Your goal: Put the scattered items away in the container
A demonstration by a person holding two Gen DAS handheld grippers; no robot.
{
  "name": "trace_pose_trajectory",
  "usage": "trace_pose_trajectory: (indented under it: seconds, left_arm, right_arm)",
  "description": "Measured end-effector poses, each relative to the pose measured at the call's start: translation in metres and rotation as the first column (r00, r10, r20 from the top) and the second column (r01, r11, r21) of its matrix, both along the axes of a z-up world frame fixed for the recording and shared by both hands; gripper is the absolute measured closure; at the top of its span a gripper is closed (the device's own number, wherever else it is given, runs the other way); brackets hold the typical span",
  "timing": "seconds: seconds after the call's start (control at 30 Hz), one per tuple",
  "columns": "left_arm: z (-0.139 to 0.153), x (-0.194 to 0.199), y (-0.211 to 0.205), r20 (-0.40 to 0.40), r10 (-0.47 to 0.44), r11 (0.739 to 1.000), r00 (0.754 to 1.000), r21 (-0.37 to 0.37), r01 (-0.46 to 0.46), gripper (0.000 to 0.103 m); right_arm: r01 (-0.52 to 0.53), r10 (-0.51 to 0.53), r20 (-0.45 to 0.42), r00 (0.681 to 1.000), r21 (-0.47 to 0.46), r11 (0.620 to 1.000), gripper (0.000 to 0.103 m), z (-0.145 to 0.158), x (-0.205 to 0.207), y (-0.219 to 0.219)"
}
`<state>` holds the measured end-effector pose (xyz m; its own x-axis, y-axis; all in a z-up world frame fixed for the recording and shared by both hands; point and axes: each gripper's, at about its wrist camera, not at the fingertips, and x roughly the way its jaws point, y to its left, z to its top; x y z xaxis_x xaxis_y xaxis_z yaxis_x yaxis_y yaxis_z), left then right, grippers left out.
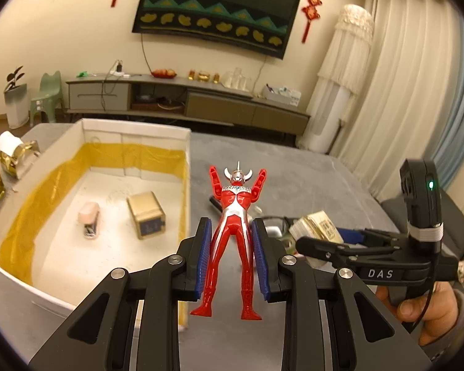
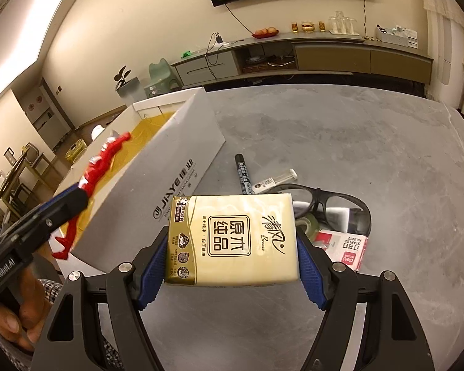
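Red figure [image 1: 233, 232] clamped in left hand-held gripper [image 1: 232, 256] — tissue pack [image 2: 232, 238] in right [image 2: 232, 266]

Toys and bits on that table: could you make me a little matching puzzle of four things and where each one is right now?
Things:
1. red figure
2. tissue pack
3. gold box
4. glasses

Places:
A. lying on the grey table
B. in the right gripper
C. inside the white container
D. in the left gripper

Pairs: 1-D, 2-B, 3-C, 4-A
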<state>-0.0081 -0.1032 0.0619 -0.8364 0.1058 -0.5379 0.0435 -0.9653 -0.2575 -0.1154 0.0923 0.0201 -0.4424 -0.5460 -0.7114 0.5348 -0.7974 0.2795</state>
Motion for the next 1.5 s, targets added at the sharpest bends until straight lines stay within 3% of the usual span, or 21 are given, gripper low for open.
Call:
trace_pose_trajectory:
  seconds: [0.4,1.0,1.5]
  left_arm:
    - [0.018,0.021,-0.053,-0.033,0.103,0.992,0.994,0.072,-0.1,0.075]
    - [0.027,0.054,-0.116,-0.059,0.234,0.966,0.97,0.125,-0.226,0.075]
    - [0.027,0.059,-0.131,-0.055,0.26,0.96,0.964,0.125,-0.252,0.075]
  right_arm:
    - [-0.017,0.015,-0.1,0.995,-0.027,0.999,0.028,0.037,0.018,-0.029]
    - [-0.049,0.043,-0.159,0.986,-0.039,0.998,0.028,0.058,0.042,-0.066]
    - [-0.11,0.096,-0.263,0.96,-0.036,0.993,0.028,0.091,0.065,-0.105]
